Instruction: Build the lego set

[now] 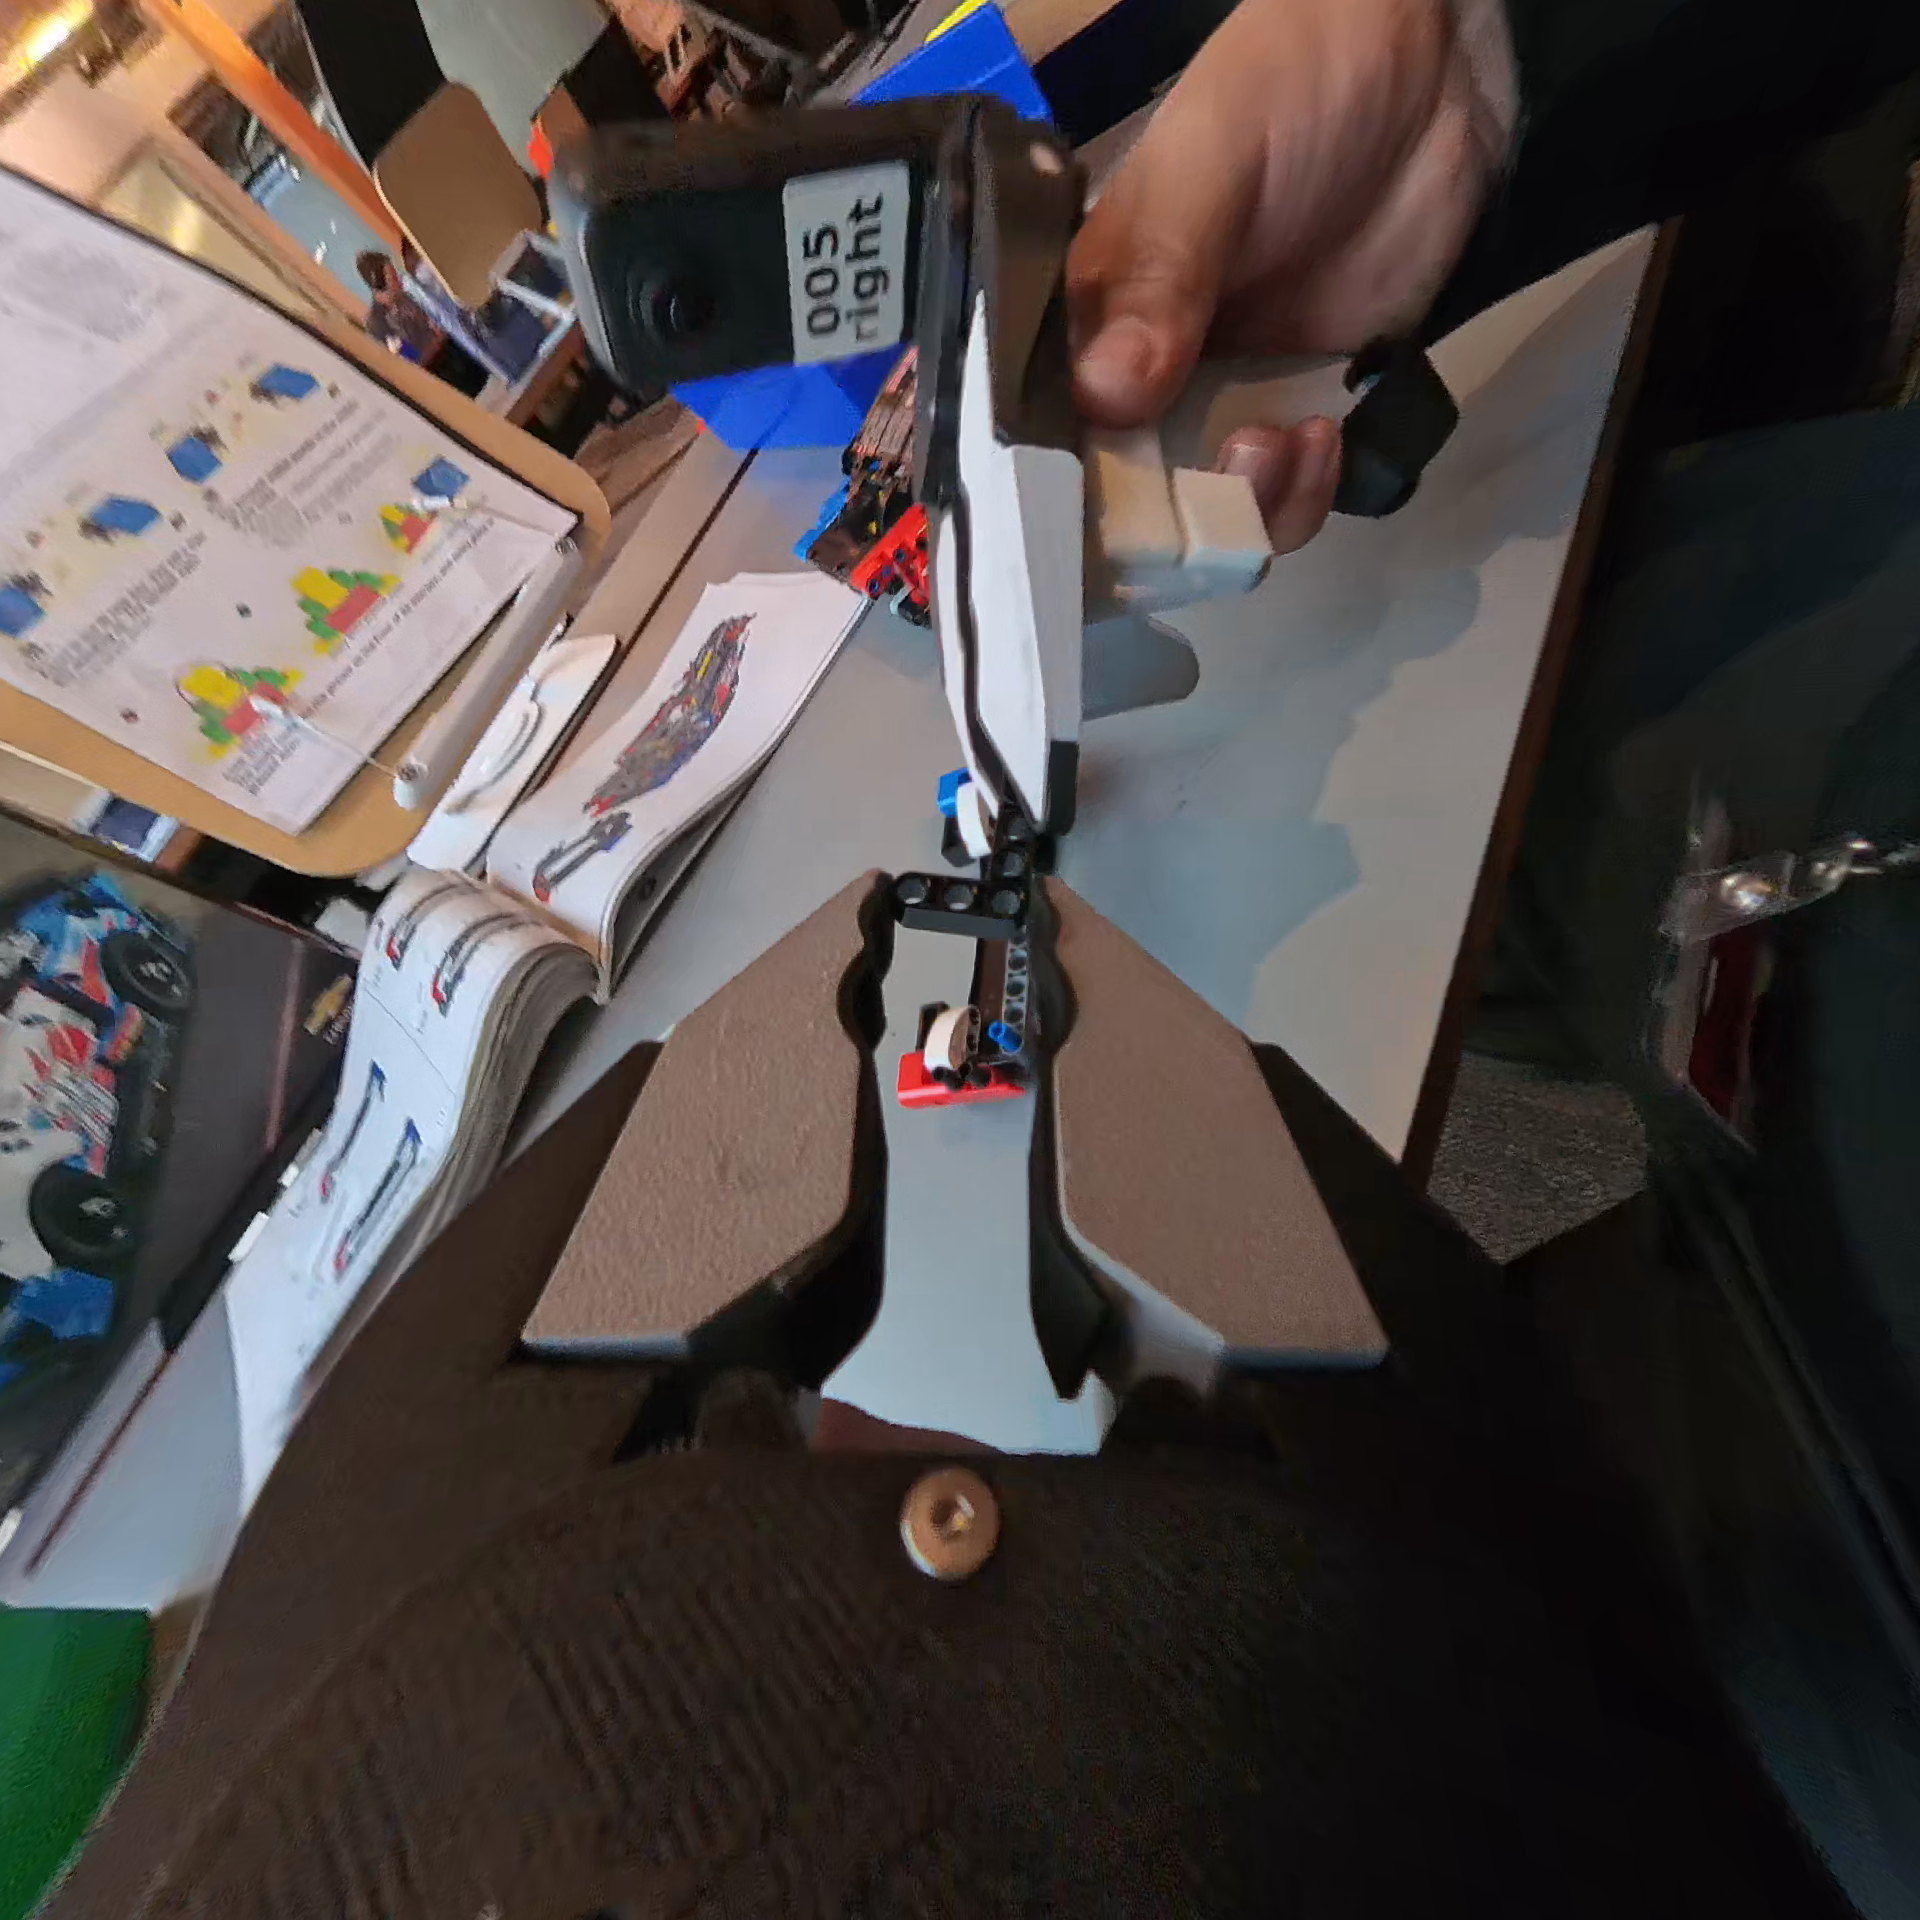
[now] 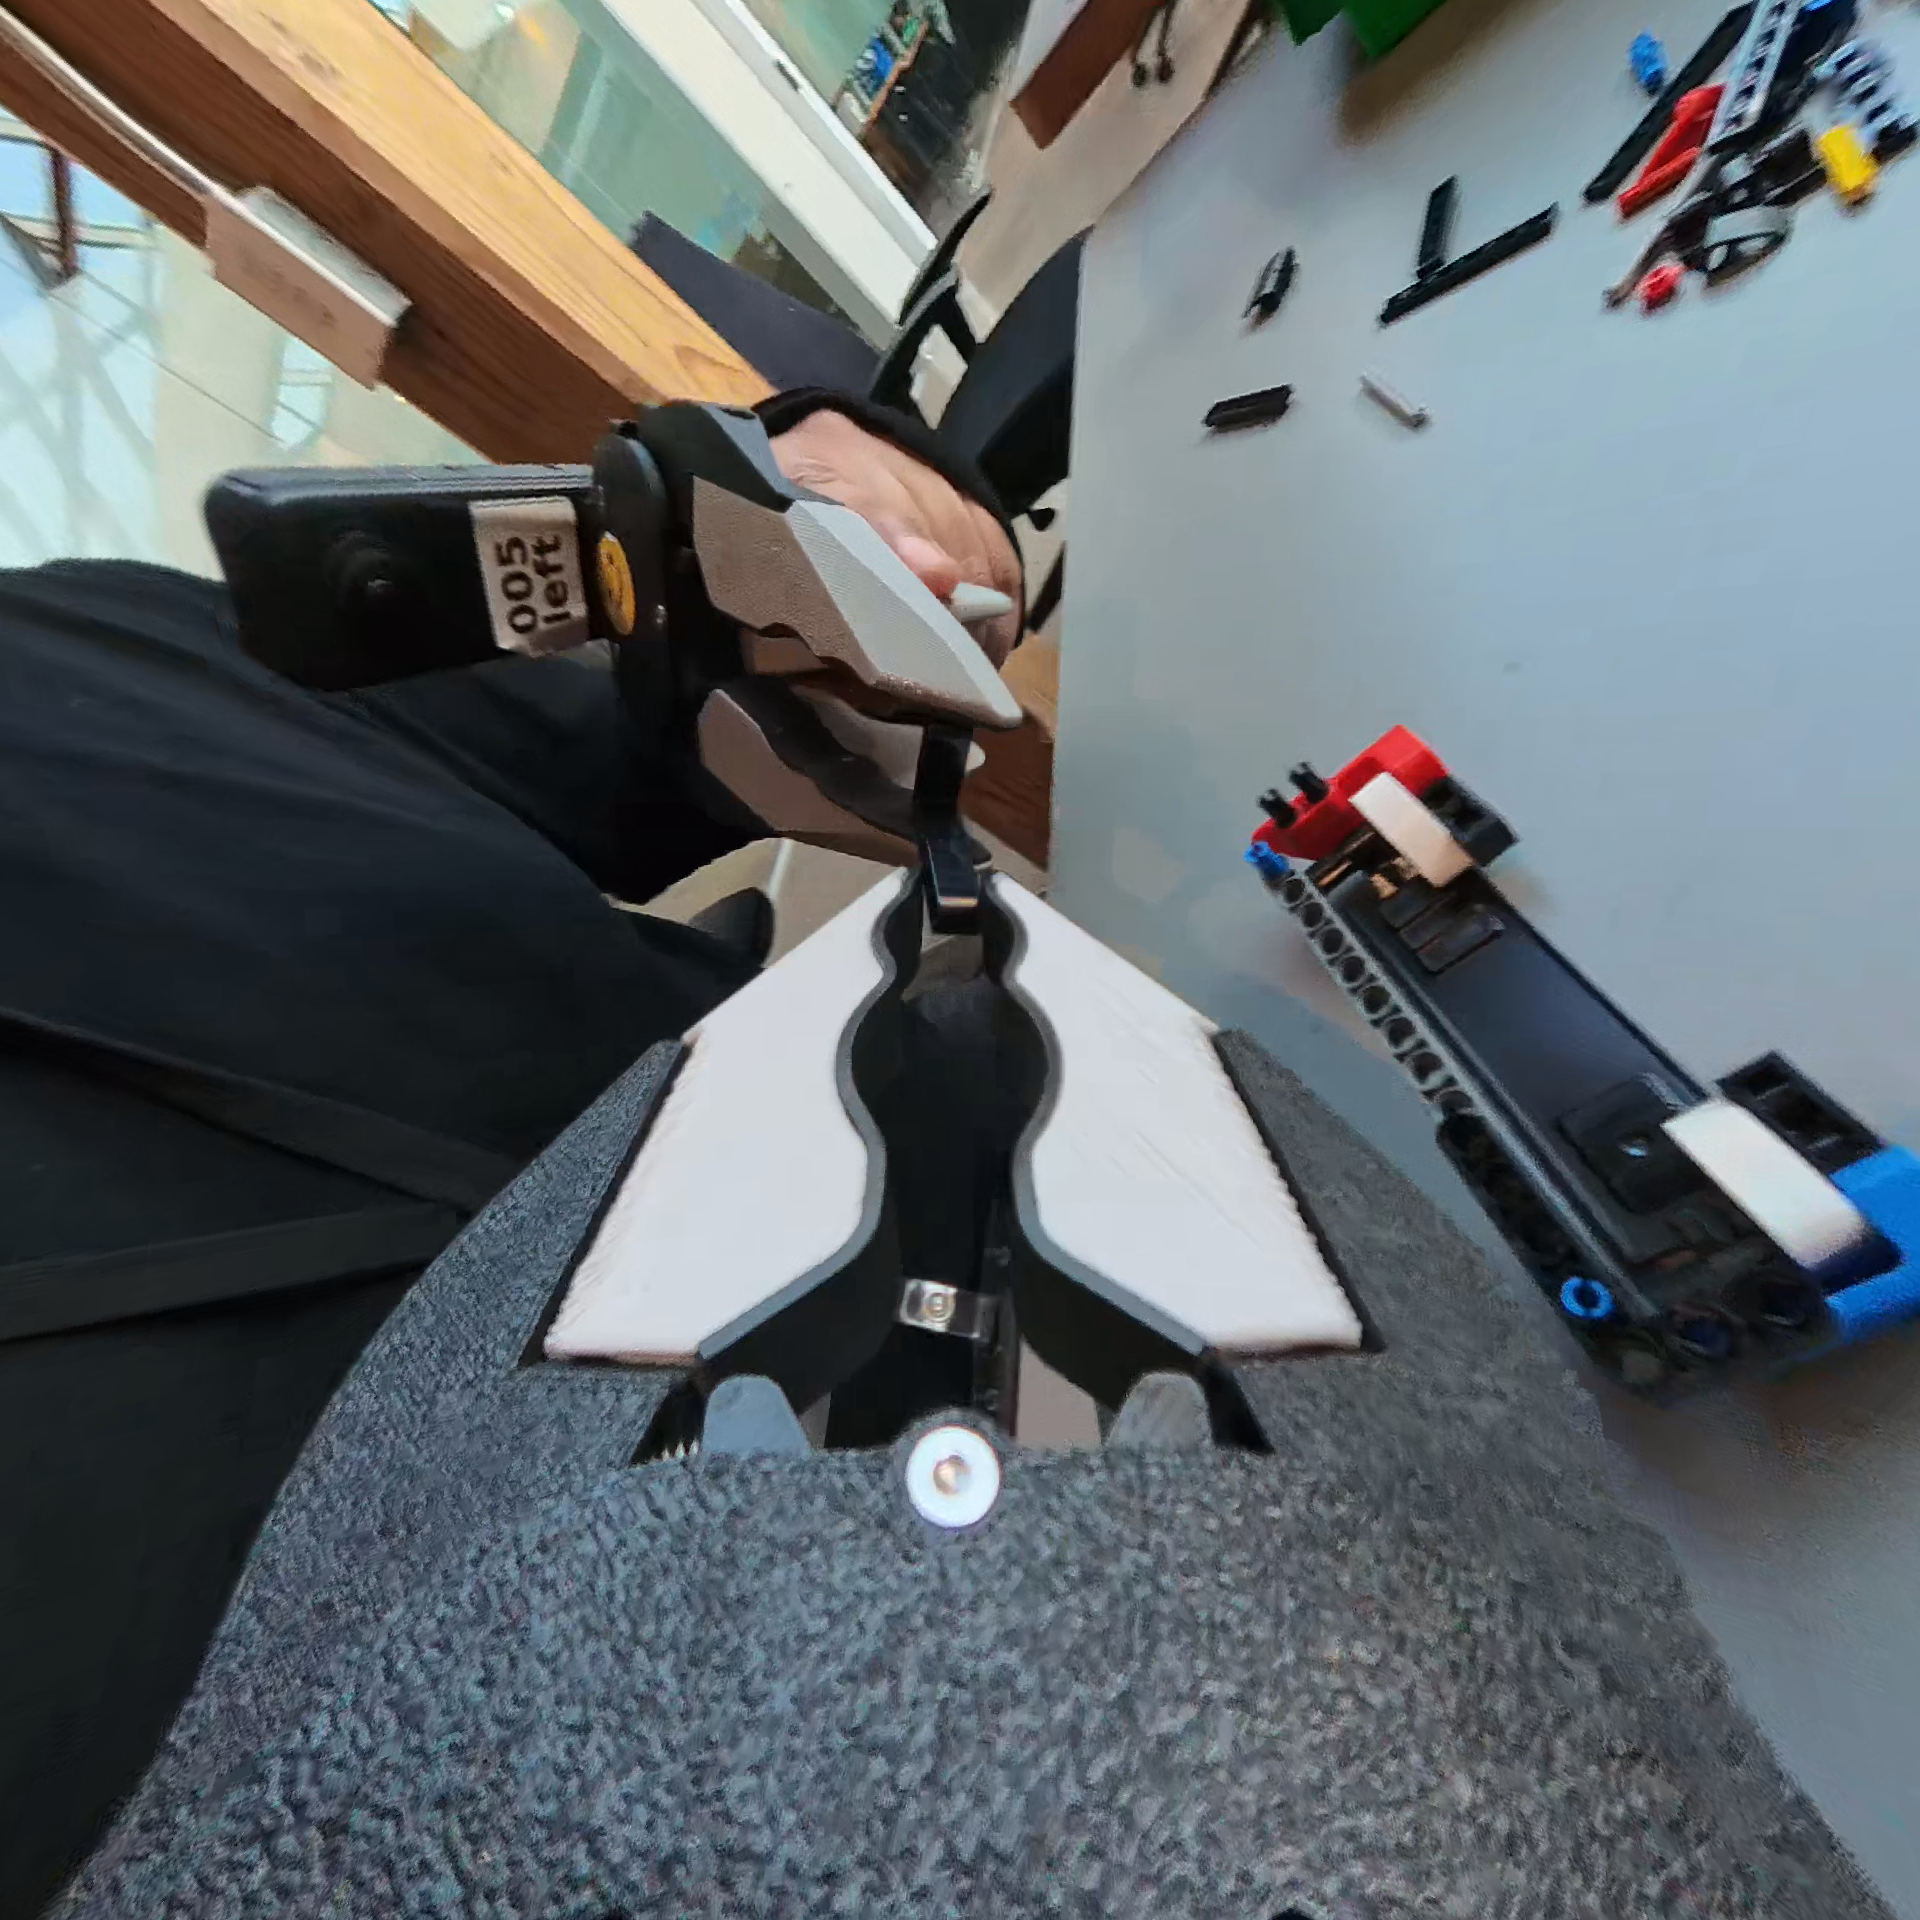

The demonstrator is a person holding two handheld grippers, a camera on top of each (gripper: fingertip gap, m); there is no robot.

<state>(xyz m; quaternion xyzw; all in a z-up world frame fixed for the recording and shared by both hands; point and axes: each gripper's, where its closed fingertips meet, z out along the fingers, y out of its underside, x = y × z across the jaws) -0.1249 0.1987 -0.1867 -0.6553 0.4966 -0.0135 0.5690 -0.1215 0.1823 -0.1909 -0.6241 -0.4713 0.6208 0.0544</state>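
Left gripper (image 1: 961, 894) is closed down on a small black L-beam (image 1: 961, 891), gripped right at the fingertips; the same part shows edge-on in the right wrist view (image 2: 948, 831). Right gripper (image 2: 948, 902) pinches the other end of that beam, tips nearly together on it, so both tools hold one part between them, up off the tabletop (image 2: 1558, 623). In the left view the right gripper (image 1: 1023, 821) comes in from above, with a hand (image 1: 1278, 208) on its handle. In the right view the left gripper (image 2: 951, 748) comes in from the left, white fingers (image 2: 883, 613) narrow. The half-built model (image 2: 1558, 1049) lies flat on the tabletop just beyond the near edge: a long black frame with a red block and a white piece at one end, a blue block and a white piece at the other. In the left view it shows through the finger gap (image 1: 982, 1029). An open manual (image 1: 623, 790) lies toward the left side of the tabletop, the set box (image 1: 94, 1091) beside it. Loose parts (image 2: 1725, 156) are spread near the far corner: black beams, red, yellow and blue bits. A printed board (image 1: 239, 499) leans behind the manual.
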